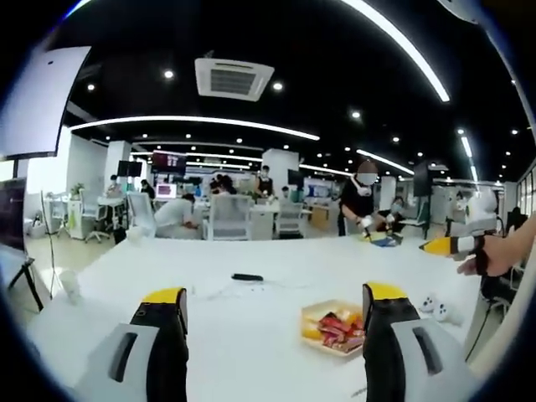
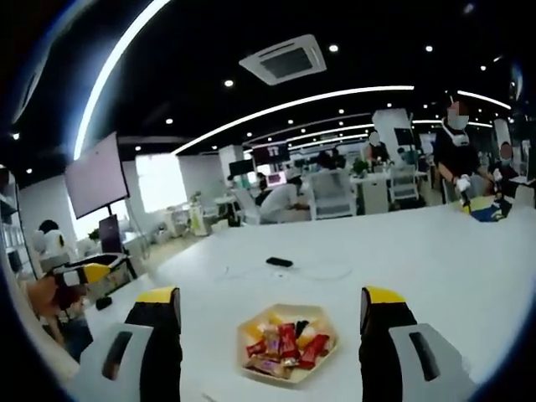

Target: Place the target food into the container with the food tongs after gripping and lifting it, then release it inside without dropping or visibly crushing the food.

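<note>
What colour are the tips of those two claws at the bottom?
Yellow on black, on both the left gripper and the right gripper; clearest in the right gripper view.

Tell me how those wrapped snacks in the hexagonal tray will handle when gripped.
The wrapped snacks look small and shiny, so probably light and somewhat slippery. They lie loosely piled in the tray, so gripping one may shift its neighbours. The shallow tray seems light and could slide if nudged.

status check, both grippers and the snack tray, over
Left gripper open, empty. Right gripper open, empty, above table. Snack tray full between right jaws, untouched. Black object beyond, not blocking.
</note>
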Demonstrator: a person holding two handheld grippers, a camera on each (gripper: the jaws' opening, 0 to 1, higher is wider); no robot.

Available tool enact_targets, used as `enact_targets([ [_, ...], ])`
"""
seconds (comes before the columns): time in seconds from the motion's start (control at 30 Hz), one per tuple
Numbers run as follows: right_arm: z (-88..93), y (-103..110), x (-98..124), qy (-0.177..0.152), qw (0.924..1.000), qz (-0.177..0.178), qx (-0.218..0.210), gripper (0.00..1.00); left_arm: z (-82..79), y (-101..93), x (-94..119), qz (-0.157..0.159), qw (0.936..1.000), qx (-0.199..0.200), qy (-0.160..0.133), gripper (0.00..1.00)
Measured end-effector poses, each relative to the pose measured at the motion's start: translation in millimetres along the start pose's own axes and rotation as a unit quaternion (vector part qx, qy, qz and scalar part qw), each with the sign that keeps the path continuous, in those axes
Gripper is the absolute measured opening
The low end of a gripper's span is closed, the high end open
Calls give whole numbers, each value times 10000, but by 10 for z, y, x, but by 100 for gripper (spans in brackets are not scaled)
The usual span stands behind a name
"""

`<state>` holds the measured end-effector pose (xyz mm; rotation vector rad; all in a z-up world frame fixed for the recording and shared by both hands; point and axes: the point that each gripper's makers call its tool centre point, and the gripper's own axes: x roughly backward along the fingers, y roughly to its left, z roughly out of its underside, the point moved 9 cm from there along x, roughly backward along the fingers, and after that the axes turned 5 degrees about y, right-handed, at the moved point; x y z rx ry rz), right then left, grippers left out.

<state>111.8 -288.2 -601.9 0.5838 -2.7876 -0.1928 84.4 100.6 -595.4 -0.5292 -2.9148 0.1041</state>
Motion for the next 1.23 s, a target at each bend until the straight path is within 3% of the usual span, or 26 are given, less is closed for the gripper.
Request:
enact_targets([
  [0.5,85,62,175,13,9996,281,-41,89,119,-71,-40,273,9995,120,102,88],
  [0.87,125,-19,295,-37,9986,503,-172,88,103,-132,-90,414,9990,139,127,88],
  [0.97,146,-17,311,53,9982,591,-36,87,111,-147,-95,433,9989,125,152,88],
  [1.23,174,-30,347,63,9982,585,-154,87,129,-210,-108,477,9986,101,194,88],
])
